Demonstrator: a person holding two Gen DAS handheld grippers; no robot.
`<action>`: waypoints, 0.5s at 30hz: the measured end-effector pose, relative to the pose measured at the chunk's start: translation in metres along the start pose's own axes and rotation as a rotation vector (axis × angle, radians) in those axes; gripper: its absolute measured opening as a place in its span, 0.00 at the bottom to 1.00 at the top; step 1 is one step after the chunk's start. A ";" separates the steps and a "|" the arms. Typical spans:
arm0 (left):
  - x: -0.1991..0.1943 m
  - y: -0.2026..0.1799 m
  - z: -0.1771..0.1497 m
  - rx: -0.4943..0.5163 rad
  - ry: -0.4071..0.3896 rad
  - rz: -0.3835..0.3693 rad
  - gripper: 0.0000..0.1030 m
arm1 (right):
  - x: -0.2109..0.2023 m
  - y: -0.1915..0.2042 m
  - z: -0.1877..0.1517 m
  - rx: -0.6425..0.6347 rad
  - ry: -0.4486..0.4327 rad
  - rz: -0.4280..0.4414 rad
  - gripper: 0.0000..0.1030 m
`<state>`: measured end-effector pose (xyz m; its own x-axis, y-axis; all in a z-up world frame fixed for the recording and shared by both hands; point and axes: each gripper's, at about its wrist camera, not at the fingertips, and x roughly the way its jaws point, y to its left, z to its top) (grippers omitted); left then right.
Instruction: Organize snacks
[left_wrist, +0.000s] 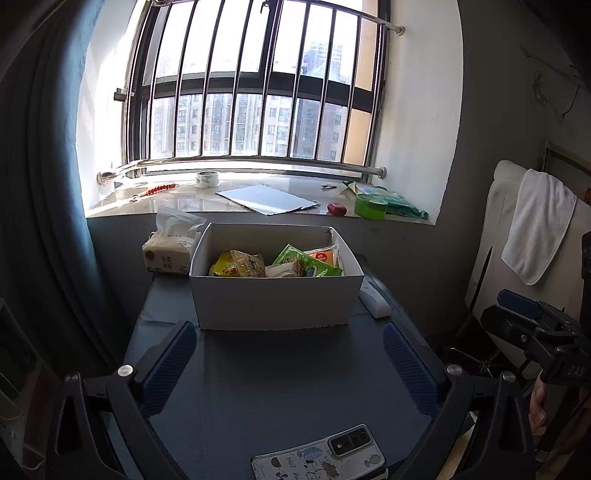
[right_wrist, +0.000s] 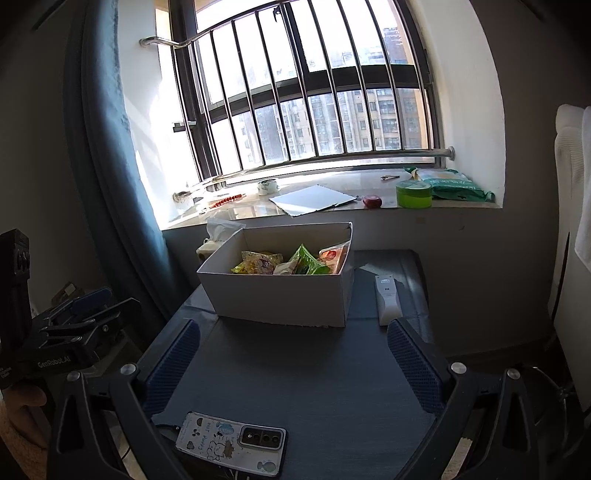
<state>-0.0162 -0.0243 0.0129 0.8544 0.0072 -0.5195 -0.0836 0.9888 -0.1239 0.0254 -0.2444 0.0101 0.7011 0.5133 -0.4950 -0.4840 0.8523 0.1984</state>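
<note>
My left gripper (left_wrist: 290, 354) and right gripper (right_wrist: 293, 350) hang above a dark table (left_wrist: 280, 387), jaws spread wide and holding nothing. The white cardboard box (left_wrist: 275, 301) sits at the table's far end below the barred window, with a yellow snack packet (left_wrist: 240, 264), a green packet (left_wrist: 306, 262) and an orange-labelled pack (left_wrist: 325, 254) inside. A tissue pack (left_wrist: 166, 254) stands left of the box, a white remote (right_wrist: 386, 297) right of it, and a phone (right_wrist: 231, 441) lies near me.
</note>
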 end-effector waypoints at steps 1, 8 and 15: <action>0.000 0.000 0.000 0.001 0.000 0.001 1.00 | -0.001 0.000 0.000 -0.001 0.000 0.000 1.00; 0.000 0.001 0.000 0.000 0.003 -0.001 1.00 | 0.000 0.000 -0.001 -0.004 0.003 0.003 1.00; 0.001 0.001 0.000 0.002 0.006 0.000 1.00 | 0.001 0.001 -0.001 -0.005 0.006 0.005 1.00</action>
<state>-0.0157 -0.0237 0.0127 0.8513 0.0065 -0.5246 -0.0830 0.9890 -0.1225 0.0252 -0.2435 0.0091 0.6957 0.5170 -0.4987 -0.4903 0.8492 0.1963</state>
